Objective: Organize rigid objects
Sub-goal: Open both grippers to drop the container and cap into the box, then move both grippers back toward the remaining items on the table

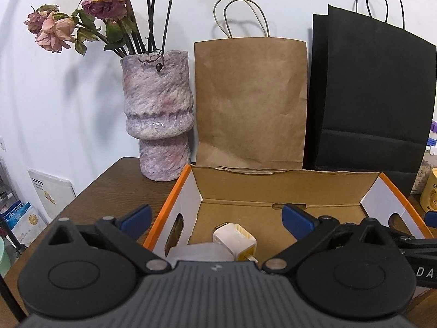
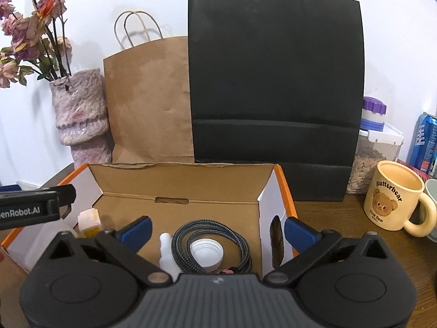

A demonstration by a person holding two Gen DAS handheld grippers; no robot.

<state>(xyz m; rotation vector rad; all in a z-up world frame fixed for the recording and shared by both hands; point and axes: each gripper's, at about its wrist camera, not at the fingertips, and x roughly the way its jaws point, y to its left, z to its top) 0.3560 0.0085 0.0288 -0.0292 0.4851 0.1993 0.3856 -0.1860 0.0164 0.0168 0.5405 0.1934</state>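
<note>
An open cardboard box [image 1: 322, 188] with orange edges stands on the brown table, also seen in the right wrist view as the box [image 2: 180, 183]. Inside lie a white and yellow plug adapter [image 1: 235, 239], a translucent white container [image 1: 195, 251], a coiled braided cable [image 2: 245, 248], a white lid [image 2: 206, 252] and a small white bottle [image 2: 166, 254]. My left gripper [image 1: 217, 217] hangs open above the box's left half, nothing between its blue pads. My right gripper [image 2: 217, 231] is open too, over the cable and lid, its right finger outside the box's right wall.
A mottled purple vase [image 1: 158, 114] of dried roses stands behind the box on the left. A brown paper bag [image 1: 250, 104] and a black paper bag [image 2: 275, 93] lean on the wall. A bear mug [image 2: 396, 199], a seed jar [image 2: 374, 153] and a blue can [image 2: 427, 142] sit at right.
</note>
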